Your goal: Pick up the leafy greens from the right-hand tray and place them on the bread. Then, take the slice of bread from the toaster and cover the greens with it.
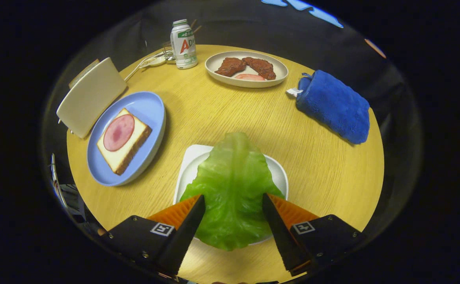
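Bright, even overhead light on my counter (222, 118); soft shadows under dishes, focus sharp, fisheye bending toward the twelve o'clock rim.

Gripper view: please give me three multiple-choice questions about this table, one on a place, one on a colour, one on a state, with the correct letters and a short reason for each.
1. Where is the lettuce leaf?
A. on the blue plate
B. on the white tray, between the gripper fingers
C. on the blue towel

2. What colour is the plate under the bread?
A. blue
B. white
C. yellow

3. How is the gripper?
A. shut on the leaf
B. shut on nothing
C. open

Answers:
1. B: the leaf lies over the white tray, with one finger on each side of it.
2. A: the bread, topped with ham, rests on the blue plate.
3. C: the gripper has a wide gap, and neither finger clearly presses on the leaf.
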`<act>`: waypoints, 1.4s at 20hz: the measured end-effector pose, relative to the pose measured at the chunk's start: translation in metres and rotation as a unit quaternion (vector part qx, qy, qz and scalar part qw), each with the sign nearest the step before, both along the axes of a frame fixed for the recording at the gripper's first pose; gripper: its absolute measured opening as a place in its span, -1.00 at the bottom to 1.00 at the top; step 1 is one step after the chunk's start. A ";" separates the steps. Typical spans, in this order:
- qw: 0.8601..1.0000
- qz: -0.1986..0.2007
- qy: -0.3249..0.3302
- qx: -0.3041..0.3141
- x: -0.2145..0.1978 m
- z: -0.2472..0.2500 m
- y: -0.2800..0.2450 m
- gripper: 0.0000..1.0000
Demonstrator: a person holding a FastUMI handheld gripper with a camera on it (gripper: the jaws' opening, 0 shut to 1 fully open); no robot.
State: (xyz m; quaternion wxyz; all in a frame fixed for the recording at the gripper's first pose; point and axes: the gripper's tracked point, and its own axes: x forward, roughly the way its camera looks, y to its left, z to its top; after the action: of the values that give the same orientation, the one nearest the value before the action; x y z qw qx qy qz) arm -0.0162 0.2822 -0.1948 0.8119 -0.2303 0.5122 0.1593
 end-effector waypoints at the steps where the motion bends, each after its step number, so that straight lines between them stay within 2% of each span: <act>1: 1.000 -0.003 -0.007 0.000 0.004 0.010 -0.004 0.55; 2: 0.999 -0.033 -0.015 0.011 0.008 0.017 -0.004 -0.18; 3: 0.999 -0.031 -0.010 0.014 0.005 0.012 -0.005 -0.91; 6: 0.999 -0.025 -0.022 0.040 0.003 0.028 0.005 -0.91; 15: 0.995 0.044 -0.069 0.065 -0.021 0.075 0.069 -0.91; 22: 0.988 0.125 -0.058 0.073 -0.043 0.074 0.151 -0.91; 28: 0.986 0.149 -0.041 0.068 -0.036 0.051 0.200 -0.91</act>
State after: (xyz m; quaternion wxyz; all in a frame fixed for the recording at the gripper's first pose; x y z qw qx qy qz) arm -0.0520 0.4824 -0.1438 0.8131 -0.2548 0.4262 0.3036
